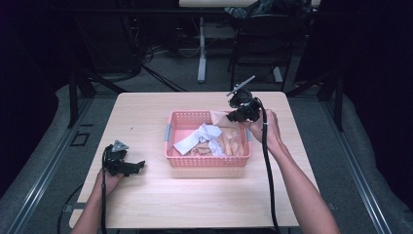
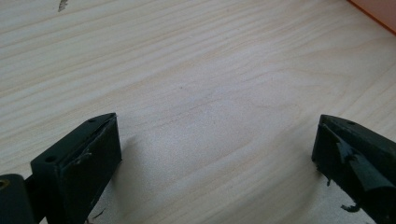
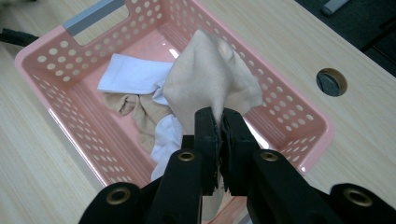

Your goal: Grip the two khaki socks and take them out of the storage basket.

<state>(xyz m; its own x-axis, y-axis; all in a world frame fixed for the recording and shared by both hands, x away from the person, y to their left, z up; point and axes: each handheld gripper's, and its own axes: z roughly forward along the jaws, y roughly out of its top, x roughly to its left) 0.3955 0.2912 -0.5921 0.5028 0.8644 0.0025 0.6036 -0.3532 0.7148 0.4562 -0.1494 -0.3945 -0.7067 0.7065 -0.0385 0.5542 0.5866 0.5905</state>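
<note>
Forearms come in nearest the camera in the high view, one per gripper. No brand, label or readable writing on anything.

Left gripper (image 1: 127,166): rests low over the table (image 1: 146,204), well left of the basket, grey plate on top, cable trailing back along the forearm. Jaws stand wide apart, nothing between them. Left gripper view: bare wood grain ahead of both jaws, an orange-pink corner of the basket (image 2: 376,11) at the far upper right, well clear of the tips.

Pink basket (image 1: 209,161): perforated plastic, grey handle strips at the ends, sits mid-table between the two grippers. Contents: white cloth (image 1: 197,139) toward its left half, tan cloths (image 1: 231,141) toward its right half, loosely piled and overlapping. Right gripper view shows the white cloth (image 3: 133,74) and a crumpled tan piece (image 3: 140,109) on the basket floor, beyond and left of the jaw tips.

Right gripper (image 1: 233,116): held above the basket's far right corner. Jaws clamped narrow on a beige cloth (image 3: 210,79), pinched at a fold right at the tips (image 3: 219,123). Cloth peaks up just beyond the tips and hangs over the basket interior; I can't tell whether its lower edge touches the pile.

Round cable hole (image 3: 331,81) in the tabletop sits right of the jaws, outside the basket rim.
</note>
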